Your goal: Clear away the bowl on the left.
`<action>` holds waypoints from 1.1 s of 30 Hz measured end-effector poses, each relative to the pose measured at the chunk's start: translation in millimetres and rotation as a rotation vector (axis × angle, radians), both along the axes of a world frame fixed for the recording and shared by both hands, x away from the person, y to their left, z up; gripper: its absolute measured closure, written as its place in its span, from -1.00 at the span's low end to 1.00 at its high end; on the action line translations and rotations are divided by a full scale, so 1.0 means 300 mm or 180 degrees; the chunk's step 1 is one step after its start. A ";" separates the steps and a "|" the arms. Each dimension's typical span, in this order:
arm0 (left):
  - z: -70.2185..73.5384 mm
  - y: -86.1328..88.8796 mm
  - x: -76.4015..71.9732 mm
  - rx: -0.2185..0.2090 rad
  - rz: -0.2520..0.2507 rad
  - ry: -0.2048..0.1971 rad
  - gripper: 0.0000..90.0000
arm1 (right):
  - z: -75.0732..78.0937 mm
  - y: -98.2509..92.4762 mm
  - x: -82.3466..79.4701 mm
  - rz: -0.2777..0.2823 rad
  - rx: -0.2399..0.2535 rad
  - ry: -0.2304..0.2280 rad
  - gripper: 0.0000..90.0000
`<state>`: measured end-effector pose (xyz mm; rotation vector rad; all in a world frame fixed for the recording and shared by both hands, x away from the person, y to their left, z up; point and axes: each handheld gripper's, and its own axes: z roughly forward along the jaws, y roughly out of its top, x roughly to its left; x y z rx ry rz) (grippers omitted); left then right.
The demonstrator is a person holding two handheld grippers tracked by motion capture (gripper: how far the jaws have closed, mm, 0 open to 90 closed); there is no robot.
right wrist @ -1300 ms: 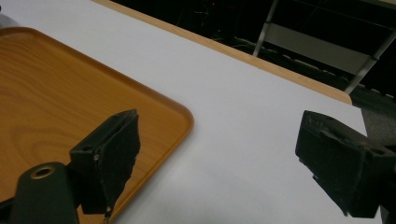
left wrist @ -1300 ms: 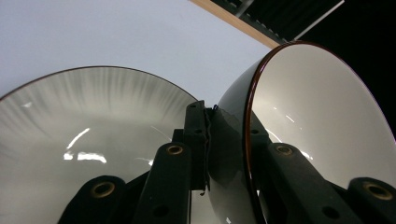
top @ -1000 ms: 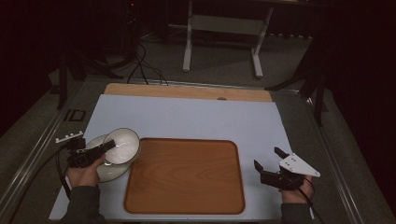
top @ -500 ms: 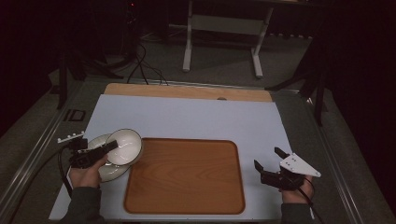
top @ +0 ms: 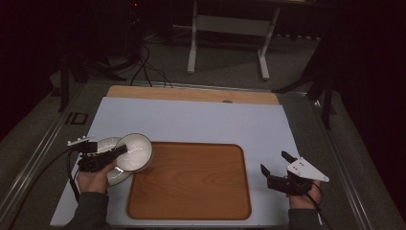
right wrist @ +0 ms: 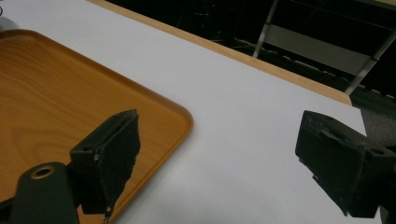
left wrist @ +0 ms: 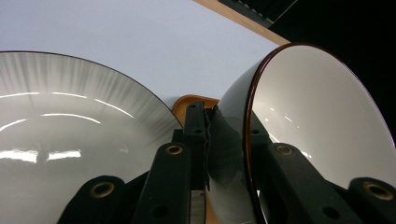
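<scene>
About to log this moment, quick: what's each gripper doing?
Left gripper: shut on the upper bowl's rim.
Right gripper: open, holding nothing.

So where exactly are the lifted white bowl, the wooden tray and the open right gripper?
Lifted white bowl with dark rim (top: 135,151): high view, inside surface.
Rounded wooden tray (top: 191,184): high view, bare middle.
Black right gripper (top: 276,164): high view, gap between its open jaws.

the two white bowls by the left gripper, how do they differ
The lifted bowl is pinched by its rim in the left gripper and tipped on edge; the lower bowl lies flat on the table, unheld, partly covered. Both are white inside, with a thin dark rim.
</scene>
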<state>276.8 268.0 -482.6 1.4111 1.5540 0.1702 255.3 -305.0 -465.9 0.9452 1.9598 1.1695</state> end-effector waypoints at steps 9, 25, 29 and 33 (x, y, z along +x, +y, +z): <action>0.003 -0.025 0.001 0.0010 -0.0055 -0.0006 0.75 | 0.000 0.001 0.000 0.0005 -0.0001 0.0000 -0.70; 0.005 -0.070 0.006 -0.0004 -0.0178 -0.0007 0.75 | 0.000 0.001 -0.001 0.0023 -0.0003 -0.0002 -0.70; 0.006 -0.080 0.007 -0.0004 -0.0211 -0.0002 0.75 | 0.000 0.001 0.000 0.0033 -0.0009 -0.0002 -0.70; 0.008 -0.089 0.008 -0.0015 -0.0231 0.0003 0.75 | 0.000 0.002 0.000 0.0033 -0.0012 0.0000 -0.70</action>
